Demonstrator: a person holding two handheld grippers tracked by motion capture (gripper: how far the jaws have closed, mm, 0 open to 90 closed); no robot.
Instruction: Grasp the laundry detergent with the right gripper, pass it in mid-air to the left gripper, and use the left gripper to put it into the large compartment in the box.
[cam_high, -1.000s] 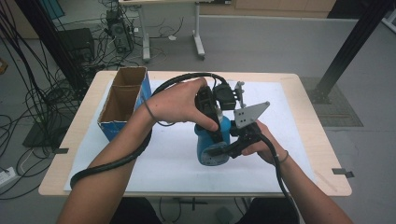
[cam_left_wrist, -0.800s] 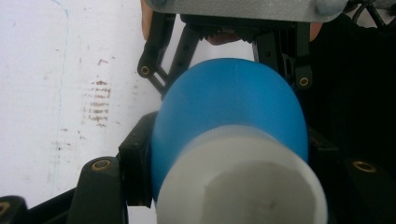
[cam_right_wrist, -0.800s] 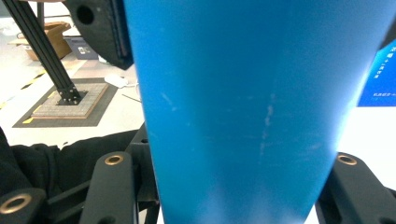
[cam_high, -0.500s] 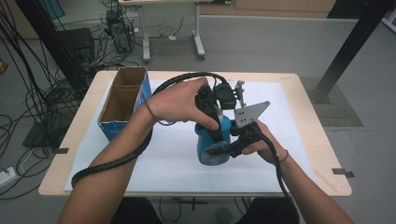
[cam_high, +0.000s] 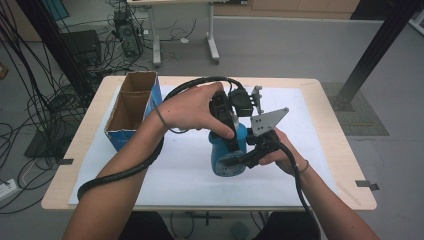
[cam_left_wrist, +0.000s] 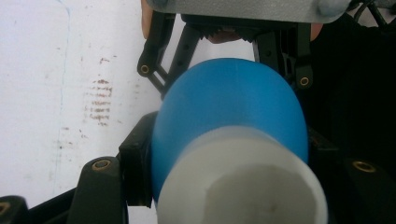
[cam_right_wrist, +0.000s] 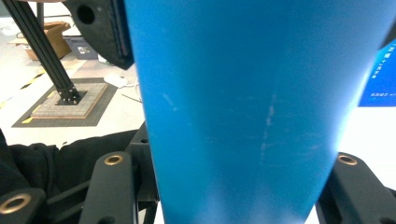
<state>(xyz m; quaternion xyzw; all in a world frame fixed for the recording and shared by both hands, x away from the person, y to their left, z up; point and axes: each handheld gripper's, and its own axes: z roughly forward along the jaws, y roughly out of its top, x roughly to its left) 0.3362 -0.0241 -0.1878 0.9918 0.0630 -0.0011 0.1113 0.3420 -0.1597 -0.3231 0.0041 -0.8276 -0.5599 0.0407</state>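
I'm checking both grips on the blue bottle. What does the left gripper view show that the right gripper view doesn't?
Left gripper view alone: the bottle's white cap end-on, the stained white table cover, and the right tongs clamped farther along the body. Right gripper view alone: the bottle's side running across the frame, plus the floor with a black post's base. Both: the blue bottle pressed between that view's own black jaws.

On the white mat (cam_high: 190, 165), a blue bottle (cam_high: 226, 159) stands upright, clamped from above by the left gripper (cam_high: 229, 145) and low from the side by the right gripper (cam_high: 239, 160). An open cardboard box (cam_high: 131, 111) sits at the table's left.
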